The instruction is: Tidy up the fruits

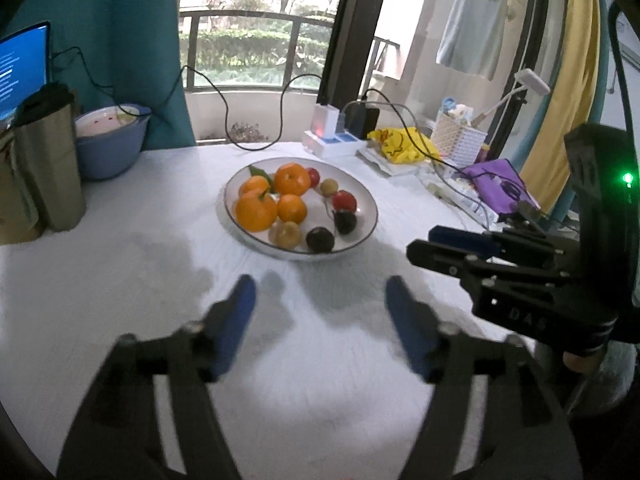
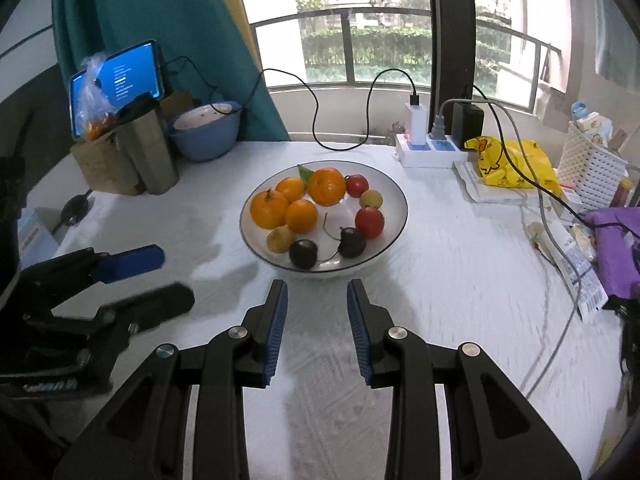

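Before the plate (image 2: 394,222), both grippers tilt downward: left (image 1: 320,300) spread, right (image 2: 317,300) seemingly empty, narrowly parted

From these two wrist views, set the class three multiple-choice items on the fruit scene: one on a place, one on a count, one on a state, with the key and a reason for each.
1. Where does the blue bowl stand?
A. Inside the white plate
B. At the back of the table, beside the steel cup
C. On the purple pouch

2. How many oranges lie on the white plate?
A. Two
B. Four
C. Six

3. What is between the fingers of the left gripper?
A. An orange
B. A dark plum
C. Nothing

Key:
1 B: the bowl sits by the steel cup near the curtain.
2 B: four orange fruits are grouped on the plate's left half.
3 C: only bare tablecloth shows between its spread blue pads.
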Tool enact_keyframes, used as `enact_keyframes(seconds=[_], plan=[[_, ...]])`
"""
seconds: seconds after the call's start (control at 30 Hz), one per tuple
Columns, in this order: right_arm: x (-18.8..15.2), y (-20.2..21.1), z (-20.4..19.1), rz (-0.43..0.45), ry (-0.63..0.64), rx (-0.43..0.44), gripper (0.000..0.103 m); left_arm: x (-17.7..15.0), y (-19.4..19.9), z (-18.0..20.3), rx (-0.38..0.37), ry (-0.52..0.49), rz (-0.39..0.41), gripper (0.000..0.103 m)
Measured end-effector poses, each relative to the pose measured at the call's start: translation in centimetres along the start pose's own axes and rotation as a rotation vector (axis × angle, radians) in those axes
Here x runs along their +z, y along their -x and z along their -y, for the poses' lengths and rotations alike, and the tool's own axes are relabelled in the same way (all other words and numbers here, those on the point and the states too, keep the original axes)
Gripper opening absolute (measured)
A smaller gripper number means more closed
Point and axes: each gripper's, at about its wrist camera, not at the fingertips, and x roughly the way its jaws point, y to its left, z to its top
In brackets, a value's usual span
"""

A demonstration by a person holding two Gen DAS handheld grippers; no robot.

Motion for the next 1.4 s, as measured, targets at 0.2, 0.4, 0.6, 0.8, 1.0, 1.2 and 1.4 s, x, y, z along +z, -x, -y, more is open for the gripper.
enact_keyframes(seconds=[0.2, 0.4, 0.6, 0.8, 1.0, 1.2, 1.4], plan=[[-1.1, 1.8, -1.2, 0.018, 0.006, -0.007, 0.041, -1.4, 2.4, 0.3, 0.003, -0.005, 0.024, 0.075], [-1.9, 3.9, -2.6, 0.034, 0.023, -0.024, 0.041, -2.7, 4.5, 0.6, -0.005, 0.008, 0.047, 0.076], [-2.3, 6.5, -3.9, 0.075, 0.040, -0.046, 0.041, -3.8, 6.9, 1.0, -0.011, 0.006, 0.074, 0.088], [-2.8, 9.1, -5.3, 0.116, 0.052, -0.062, 0.041, -4.2, 9.8, 1.4, 0.028, -0.006, 0.137, 0.089], [-3.1, 12.3, -6.3, 0.164, 0.071, -0.087, 0.041, -3.8, 12.3, 2.0, 0.066, -0.040, 0.186, 0.090], [-3.4, 16.6, -6.4, 0.229, 0.065, -0.138, 0.042, -3.0, 15.2, 2.8, 0.090, -0.070, 0.247, 0.091], [-3.8, 20.0, -6.1, 0.286, 0.057, -0.168, 0.042, -2.3, 17.2, 3.7, 0.120, -0.074, 0.288, 0.091]])
